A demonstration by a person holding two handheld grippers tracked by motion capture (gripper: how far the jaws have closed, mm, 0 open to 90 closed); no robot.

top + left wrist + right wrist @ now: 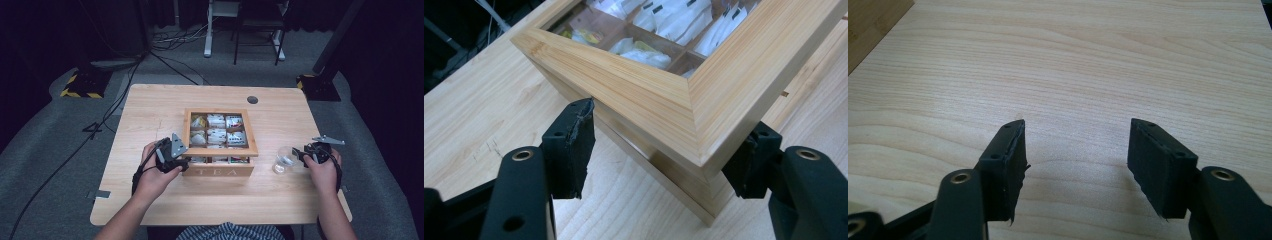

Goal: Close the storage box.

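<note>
high view has me at a pale wooden bench point(150, 115), with a wooden tea box point(220, 145) sitting near the middle, the word tea lettered on its front face. its lid is a wooden frame around a clear pane, and through that i can see a grid of compartments holding packets point(216, 135), mostly white. my left tongs point(179, 159) are at the box's front left corner, my left hand point(152, 172) wrapped around them. left gripper view looks along the two black jaws, which stand apart with the mitred corner of the lid point(694, 120) between them; the right-hand jaw seems to touch the box's side just under the lid's edge, while the left-hand jaw sits a little clear of the wood. so these tongs are apart and not clamped. my right tongs point(301, 153) are over by the bench's right edge, held in my right hand point(322, 170), with a small clear glass point(284, 160) just beside their tips on the box side. right gripper view shows their jaws spread apart over bare bench wood, with nothing between them, and a corner of the box at the top left of that view.
</note>
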